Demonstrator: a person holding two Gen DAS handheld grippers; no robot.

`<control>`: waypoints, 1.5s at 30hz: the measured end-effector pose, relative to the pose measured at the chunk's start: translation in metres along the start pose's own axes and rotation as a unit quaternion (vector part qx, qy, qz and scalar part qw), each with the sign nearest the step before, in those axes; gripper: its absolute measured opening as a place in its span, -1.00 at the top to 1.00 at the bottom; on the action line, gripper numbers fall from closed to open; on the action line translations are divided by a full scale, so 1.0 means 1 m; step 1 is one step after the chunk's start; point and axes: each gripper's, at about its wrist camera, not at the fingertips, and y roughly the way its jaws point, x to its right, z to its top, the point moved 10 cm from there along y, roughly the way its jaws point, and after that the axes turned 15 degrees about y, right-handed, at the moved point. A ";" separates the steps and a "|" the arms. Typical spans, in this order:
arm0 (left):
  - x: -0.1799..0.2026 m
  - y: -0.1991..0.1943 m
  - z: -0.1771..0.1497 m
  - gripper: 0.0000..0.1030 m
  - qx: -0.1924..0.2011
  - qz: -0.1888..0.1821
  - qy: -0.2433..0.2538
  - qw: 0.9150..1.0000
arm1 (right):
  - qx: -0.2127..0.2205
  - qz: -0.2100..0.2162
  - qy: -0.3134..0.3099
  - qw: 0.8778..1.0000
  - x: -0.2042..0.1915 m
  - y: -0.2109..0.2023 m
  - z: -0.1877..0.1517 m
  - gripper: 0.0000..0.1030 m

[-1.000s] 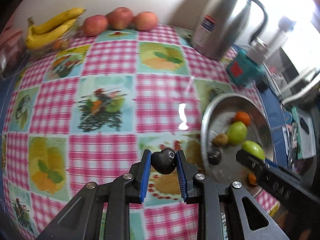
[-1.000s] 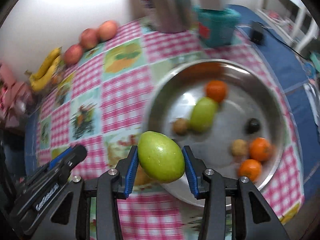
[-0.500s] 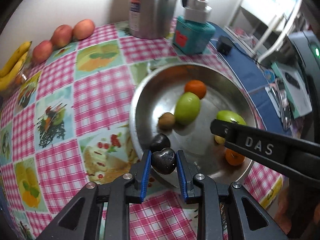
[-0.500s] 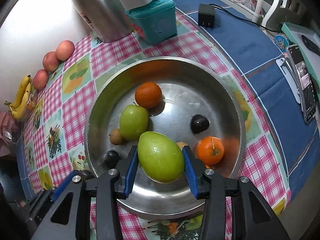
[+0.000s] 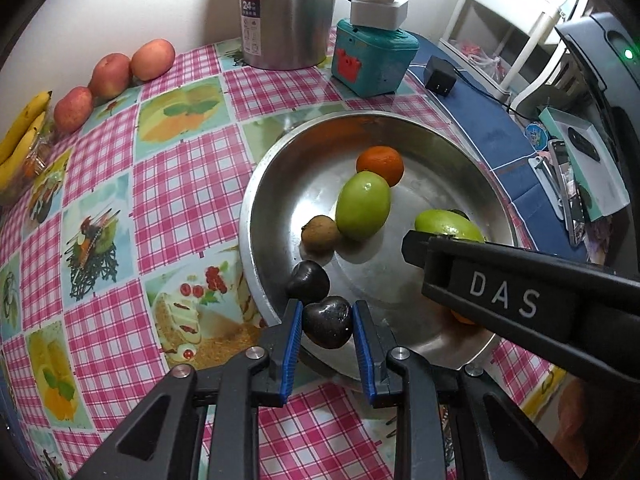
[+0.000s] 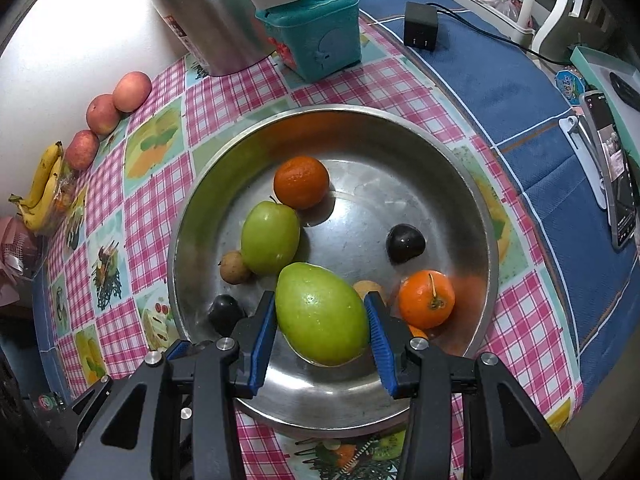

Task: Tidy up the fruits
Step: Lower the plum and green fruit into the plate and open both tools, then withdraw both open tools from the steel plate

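Observation:
A round steel bowl [image 5: 276,176] [image 6: 460,168] sits on the checked tablecloth. My left gripper [image 5: 326,326] is shut on a dark plum [image 5: 327,327] over the bowl's near-left rim, beside another dark plum [image 5: 307,280] inside. My right gripper [image 6: 322,314] is shut on a large green fruit [image 6: 322,312] [image 5: 448,226] above the bowl's near side. The bowl also holds a green apple [image 6: 270,238] [image 5: 362,206], oranges [image 6: 301,182] [image 6: 426,299], a brown fruit [image 6: 234,267] and a dark plum [image 6: 405,243].
Three red apples [image 5: 112,74] and bananas [image 5: 20,140] lie along the far left wall. A steel jug [image 5: 284,12] and a teal box [image 5: 372,60] stand behind the bowl. A charger [image 6: 420,24], phone [image 6: 612,168] and boxes lie on the blue cloth at right.
Both grippers have swung from the tablecloth to over the bowl, each still holding its fruit. In the last half second they have hardly moved.

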 end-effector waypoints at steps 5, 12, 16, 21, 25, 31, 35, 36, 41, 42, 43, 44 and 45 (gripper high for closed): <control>0.001 0.002 -0.001 0.43 -0.003 -0.001 0.002 1.000 | -0.001 -0.001 -0.001 1.000 -0.001 0.000 0.000 0.11; -0.001 0.001 -0.001 0.02 -0.003 0.004 -0.002 1.000 | -0.002 -0.001 -0.008 1.000 -0.004 0.001 -0.001 0.11; -0.010 0.001 -0.004 -0.08 -0.009 0.014 -0.013 1.000 | -0.002 0.000 -0.008 1.000 -0.004 0.004 0.000 0.11; -0.027 -0.001 -0.009 -0.11 -0.011 0.022 -0.043 0.999 | -0.001 -0.001 -0.008 1.000 -0.004 0.014 0.003 0.10; -0.041 -0.003 -0.014 -0.12 -0.012 0.024 -0.074 0.997 | 0.018 -0.012 -0.019 1.000 -0.005 0.019 0.010 0.10; -0.059 -0.006 -0.016 -0.20 -0.009 0.024 -0.108 0.994 | 0.022 -0.008 -0.027 0.999 -0.009 0.024 0.014 0.10; -0.068 -0.007 -0.020 -0.30 -0.014 0.032 -0.123 0.992 | 0.034 -0.018 -0.042 0.998 -0.014 0.019 0.017 -0.04; -0.071 -0.007 -0.022 -0.42 -0.016 0.036 -0.127 0.991 | 0.036 -0.019 -0.045 0.998 -0.015 0.019 0.017 -0.18; -0.099 -0.014 -0.033 -0.86 -0.010 0.076 -0.155 0.985 | 0.048 -0.030 -0.065 0.996 -0.020 0.011 0.011 -0.25; -0.106 -0.017 -0.036 -1.00 -0.008 0.087 -0.160 0.983 | 0.049 -0.029 -0.070 0.996 -0.021 0.009 0.008 -0.30; -0.114 -0.021 -0.040 -1.00 -0.004 0.096 -0.166 0.981 | 0.049 -0.029 -0.073 0.996 -0.023 0.008 0.006 -0.33; -0.121 -0.025 -0.044 -1.00 0.000 0.106 -0.172 0.979 | 0.051 -0.027 -0.080 0.995 -0.026 0.006 0.002 -0.39; -0.125 -0.028 -0.047 -1.00 0.003 0.110 -0.176 0.978 | 0.052 -0.026 -0.086 0.995 -0.028 0.005 -0.002 -0.43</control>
